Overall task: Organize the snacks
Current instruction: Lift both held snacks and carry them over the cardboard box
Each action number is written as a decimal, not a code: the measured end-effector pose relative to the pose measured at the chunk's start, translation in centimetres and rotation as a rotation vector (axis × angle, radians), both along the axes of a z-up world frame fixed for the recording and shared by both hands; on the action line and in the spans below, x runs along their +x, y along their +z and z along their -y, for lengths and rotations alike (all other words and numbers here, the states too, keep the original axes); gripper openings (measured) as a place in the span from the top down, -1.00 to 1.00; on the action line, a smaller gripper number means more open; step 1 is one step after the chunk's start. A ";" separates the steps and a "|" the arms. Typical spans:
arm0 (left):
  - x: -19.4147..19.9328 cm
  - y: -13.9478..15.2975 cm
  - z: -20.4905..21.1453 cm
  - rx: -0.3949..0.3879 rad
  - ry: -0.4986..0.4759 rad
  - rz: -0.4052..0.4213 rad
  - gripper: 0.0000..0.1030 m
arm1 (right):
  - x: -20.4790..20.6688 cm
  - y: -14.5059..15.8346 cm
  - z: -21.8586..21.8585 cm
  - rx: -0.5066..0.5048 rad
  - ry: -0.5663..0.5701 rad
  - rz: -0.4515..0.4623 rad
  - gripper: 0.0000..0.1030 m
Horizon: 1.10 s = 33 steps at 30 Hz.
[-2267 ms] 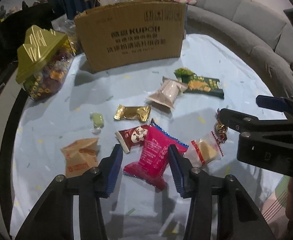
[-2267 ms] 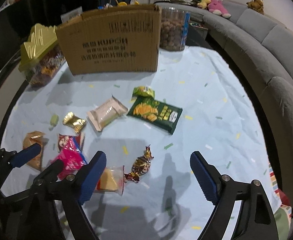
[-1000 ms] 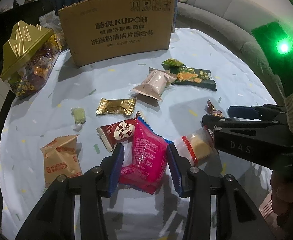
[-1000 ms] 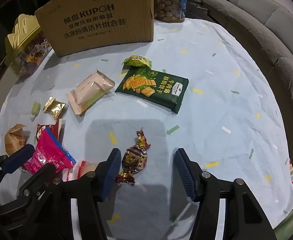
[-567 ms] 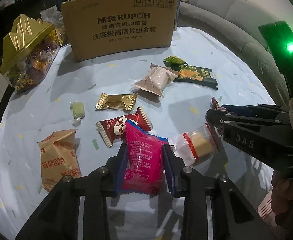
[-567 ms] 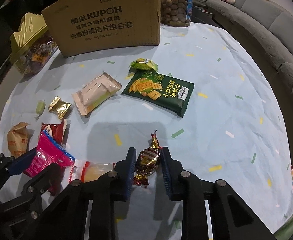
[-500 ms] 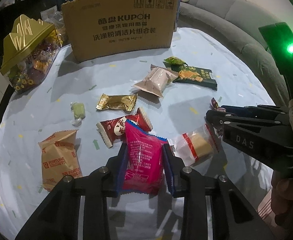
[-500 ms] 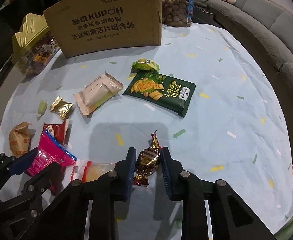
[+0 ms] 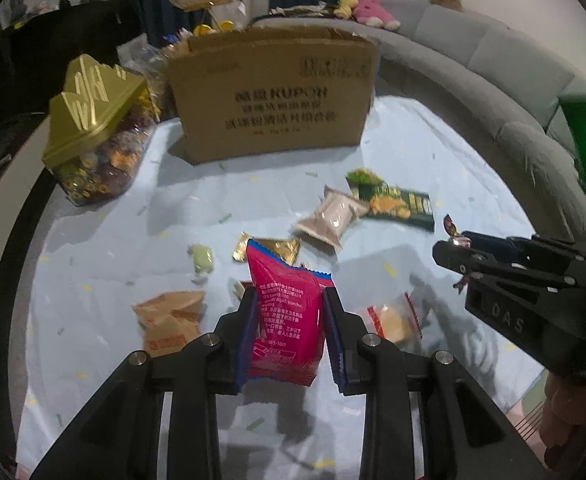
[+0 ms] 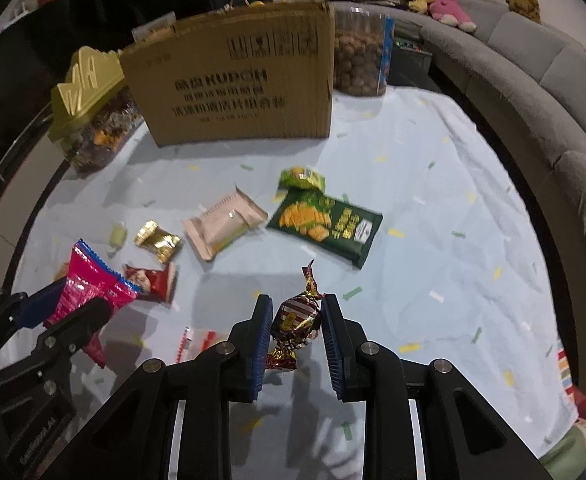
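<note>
My left gripper point(image 9: 289, 324) is shut on a pink snack packet point(image 9: 287, 312) and holds it above the table; the packet also shows in the right wrist view point(image 10: 93, 280). My right gripper point(image 10: 297, 328) is shut on a striped foil-wrapped candy point(image 10: 297, 320), lifted off the cloth; it shows at the right of the left wrist view point(image 9: 455, 240). A brown cardboard box point(image 9: 273, 96) stands open at the back of the table, also in the right wrist view point(image 10: 233, 76).
On the light blue cloth point(image 10: 433, 200) lie a green cracker packet point(image 10: 327, 226), a beige packet point(image 10: 221, 226), a gold packet point(image 10: 159, 238), a red packet point(image 10: 151, 280), an orange packet point(image 9: 171, 318) and a clear-wrapped snack point(image 9: 393, 320). A gold-lidded candy jar point(image 9: 97, 132) stands back left. A grey sofa point(image 10: 553, 92) curves on the right.
Both grippers closed on their snacks and have lifted them off the cloth. The view has tilted up toward the cardboard box.
</note>
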<state>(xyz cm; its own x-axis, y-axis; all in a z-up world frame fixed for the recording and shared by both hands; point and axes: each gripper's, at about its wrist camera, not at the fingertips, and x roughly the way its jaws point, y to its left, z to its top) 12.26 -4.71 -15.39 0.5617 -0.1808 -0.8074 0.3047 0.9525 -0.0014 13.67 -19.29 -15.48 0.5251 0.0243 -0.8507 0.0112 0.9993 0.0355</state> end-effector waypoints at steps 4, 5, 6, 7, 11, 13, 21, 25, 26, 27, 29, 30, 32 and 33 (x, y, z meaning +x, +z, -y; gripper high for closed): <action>0.1 2.0 -0.2 -0.010 0.026 0.034 0.39 | -0.2 1.9 -0.2 -0.013 0.013 0.043 0.48; 0.1 2.5 -0.2 -0.013 0.032 0.042 0.39 | -0.3 2.4 -0.3 -0.016 0.015 0.053 0.48; 0.2 2.9 -0.3 -0.015 0.036 0.048 0.39 | -0.3 2.9 -0.4 -0.018 0.017 0.063 0.48; 0.3 3.4 -0.3 -0.016 0.040 0.054 0.39 | -0.3 3.3 -0.5 -0.020 0.020 0.073 0.48; 0.8 5.0 -0.5 -0.022 0.061 0.077 0.39 | -0.3 5.3 -0.7 -0.032 0.032 0.114 0.48; 1.1 5.8 -0.6 -0.025 0.071 0.088 0.39 | -0.2 6.1 -0.8 -0.035 0.039 0.131 0.48; 3.0 8.5 -0.8 -0.036 0.102 0.126 0.39 | 1.0 9.1 -1.2 -0.040 0.059 0.198 0.48; 4.5 9.6 -0.8 -0.044 0.117 0.144 0.39 | 2.5 10.4 -1.2 -0.043 0.062 0.231 0.48; 5.0 9.8 -0.8 -0.046 0.120 0.150 0.39 | 2.9 10.7 -1.2 -0.046 0.063 0.238 0.48; 5.4 10.0 -0.8 -0.049 0.122 0.155 0.39 | 3.3 11.0 -1.2 -0.050 0.064 0.248 0.48; 6.5 10.5 -0.8 -0.053 0.127 0.165 0.39 | 4.2 11.6 -1.1 -0.053 0.065 0.264 0.48; 7.2 10.8 -0.7 -0.056 0.129 0.172 0.39 | 4.8 12.0 -1.1 -0.053 0.064 0.272 0.48; 8.5 11.5 -0.6 -0.062 0.131 0.185 0.39 | 5.8 12.6 -1.1 -0.051 0.062 0.288 0.48; 9.1 11.7 -0.5 -0.066 0.133 0.190 0.39 | 6.4 12.9 -1.1 -0.051 0.062 0.296 0.48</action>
<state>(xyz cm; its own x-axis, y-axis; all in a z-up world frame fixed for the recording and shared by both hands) 21.36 -4.18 -3.67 0.7248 -0.1441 -0.6737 0.1773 0.9840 -0.0196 20.07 -18.18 -2.61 0.7490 0.0253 -0.6621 -0.0528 0.9984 -0.0216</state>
